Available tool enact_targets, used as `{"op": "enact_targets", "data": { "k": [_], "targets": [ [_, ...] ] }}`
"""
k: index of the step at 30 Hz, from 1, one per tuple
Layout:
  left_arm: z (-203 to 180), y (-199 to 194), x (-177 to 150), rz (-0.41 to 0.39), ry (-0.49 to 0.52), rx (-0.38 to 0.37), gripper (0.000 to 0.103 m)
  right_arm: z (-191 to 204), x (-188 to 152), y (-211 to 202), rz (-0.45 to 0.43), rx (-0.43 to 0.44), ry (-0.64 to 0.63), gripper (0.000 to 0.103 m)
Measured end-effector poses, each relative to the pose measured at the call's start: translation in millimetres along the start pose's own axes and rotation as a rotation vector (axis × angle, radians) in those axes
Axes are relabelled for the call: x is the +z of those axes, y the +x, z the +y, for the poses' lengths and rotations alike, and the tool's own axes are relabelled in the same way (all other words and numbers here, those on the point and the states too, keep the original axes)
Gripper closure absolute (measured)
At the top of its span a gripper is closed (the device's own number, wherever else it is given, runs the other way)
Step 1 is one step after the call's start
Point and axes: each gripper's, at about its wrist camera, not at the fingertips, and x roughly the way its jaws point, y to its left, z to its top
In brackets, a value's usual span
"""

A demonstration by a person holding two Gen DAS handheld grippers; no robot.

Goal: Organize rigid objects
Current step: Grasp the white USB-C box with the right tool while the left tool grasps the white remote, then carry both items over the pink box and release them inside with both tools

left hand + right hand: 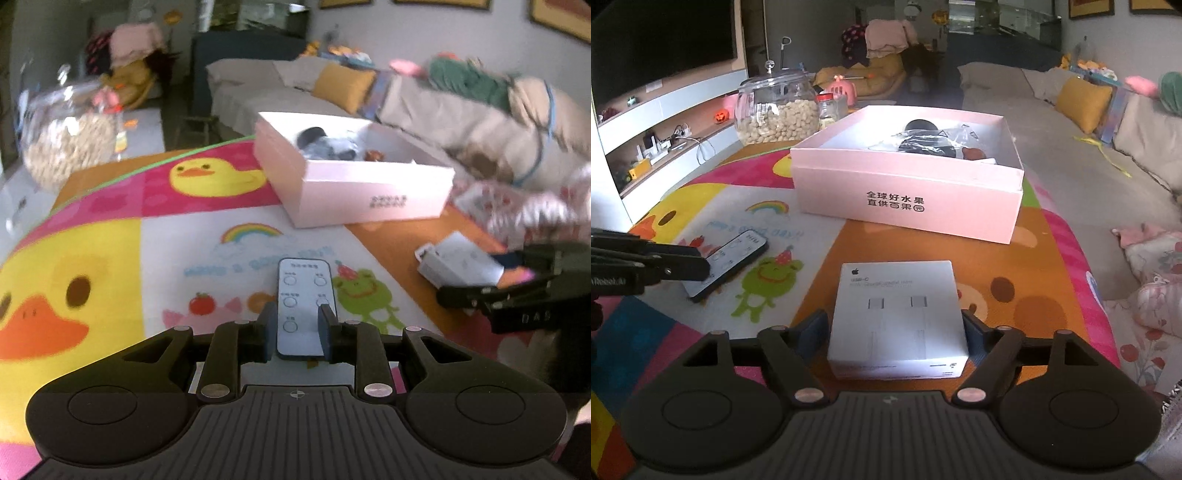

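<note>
Clamped between the left gripper (298, 325) pads, the white remote (303, 306) hides its lower end. At twelve o'clock sits the pink box (908, 192), contents dark and unclear. Right gripper (897, 332) pads flank the white carton (897, 317); contact is uncertain.

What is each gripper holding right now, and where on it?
Left gripper clamps the remote by its long side edges, near end. Right gripper straddles the white box; grip unclear.
</note>
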Motion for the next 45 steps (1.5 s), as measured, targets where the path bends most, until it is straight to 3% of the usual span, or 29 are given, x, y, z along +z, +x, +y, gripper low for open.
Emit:
{"op": "enact_targets", "data": {
  "k": [10,13,15,17,21,24,26,37,38,40,41,45],
  "targets": [
    [-33,9,5,0.026,0.130,0.019,0.073,2,3,0,0.001,0.017,-0.003,0.021],
    [-43,12,4,0.030,0.184,0.011,0.056,2,3,1,0.001,0.018,-0.001,0.021],
    [-45,14,5,0.039,0.179,-0.020,0.037,3,3,1,0.000,0.018,0.000,0.020],
    [-47,16,5,0.044,0.173,-0.044,0.029,3,3,1,0.000,0.018,0.000,0.020],
    [-39,14,8,0.023,0.096,-0.059,0.032,3,3,2,0.002,0.023,-0.002,0.018],
    [-33,14,10,-0.013,0.077,0.039,0.033,3,3,3,0.005,0.027,-0.006,0.016],
    [-26,21,11,0.017,0.052,0.078,0.033,4,4,4,0.010,0.031,-0.012,0.014],
    [-22,30,10,0.025,0.050,0.064,0.031,5,5,6,0.017,0.034,-0.017,0.010],
    [-22,30,10,0.025,0.046,0.068,0.035,4,5,7,0.022,0.043,-0.018,0.008],
    [-24,29,10,0.012,0.044,0.077,0.056,4,7,10,0.042,0.071,-0.029,0.000],
    [-24,29,11,0.006,0.039,0.073,0.060,5,8,12,0.054,0.081,-0.038,0.000],
    [-23,29,10,0.000,0.022,0.069,0.060,9,8,12,0.063,0.070,-0.062,0.000]
  ]
}}
